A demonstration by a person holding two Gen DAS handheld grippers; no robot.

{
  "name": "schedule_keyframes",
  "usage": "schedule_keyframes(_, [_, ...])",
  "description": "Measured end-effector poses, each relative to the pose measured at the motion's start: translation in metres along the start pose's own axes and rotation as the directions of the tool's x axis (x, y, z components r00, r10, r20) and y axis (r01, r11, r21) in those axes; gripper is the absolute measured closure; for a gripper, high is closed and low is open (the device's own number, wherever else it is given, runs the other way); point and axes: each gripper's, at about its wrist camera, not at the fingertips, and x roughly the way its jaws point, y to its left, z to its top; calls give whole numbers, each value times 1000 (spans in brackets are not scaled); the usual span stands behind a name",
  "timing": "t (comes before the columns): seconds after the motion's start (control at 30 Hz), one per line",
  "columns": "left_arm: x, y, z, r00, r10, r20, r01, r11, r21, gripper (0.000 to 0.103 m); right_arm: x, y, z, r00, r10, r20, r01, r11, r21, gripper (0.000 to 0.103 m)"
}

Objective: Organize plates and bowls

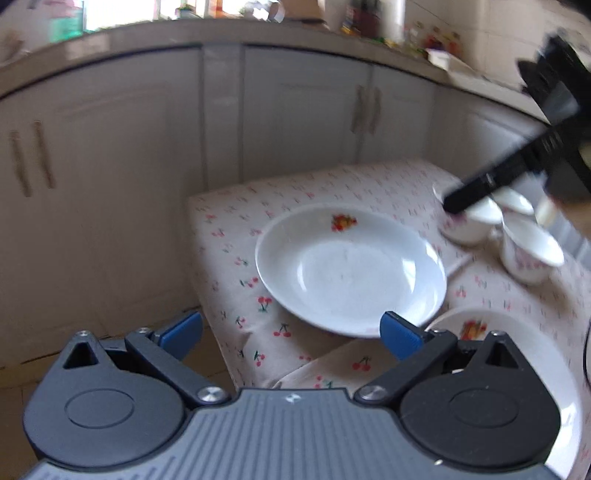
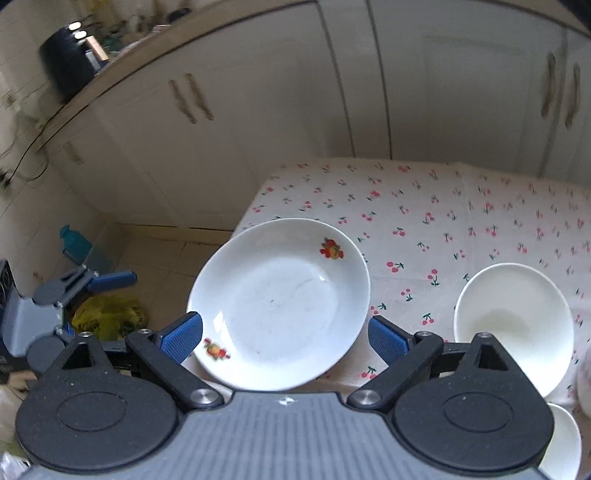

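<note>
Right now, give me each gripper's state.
Left gripper: open, empty.
Right gripper: open, empty, above the white fruit-print plate.

Countertop clutter (image 1: 369,22) too blurred to identify; second plate (image 1: 517,354) half hidden behind left gripper body; bowl (image 2: 565,443) cut by frame edge

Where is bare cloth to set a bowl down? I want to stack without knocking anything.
The far stretch of tablecloth, between the fruit-print plate, the plain bowl and the cabinets, is bare. The small bowls crowd one corner, beside a second plate.
</note>
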Motion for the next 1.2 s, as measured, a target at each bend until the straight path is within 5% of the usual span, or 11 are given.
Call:
schedule_keyframes(0.3, [25,22,-3,988,-141,-59,146,986,85,4,31,-9,11,998,-35,-58,35,999,1,6])
schedule_keyframes(0.6, [54,14,-2,977,-181,-117,198,967,159,7,56,-22,22,995,-17,-97,24,997,70,15])
schedule_keyframes(1.2, [66,13,5,949,-281,-141,310,913,267,12,85,-35,31,988,-34,-153,39,999,32,35])
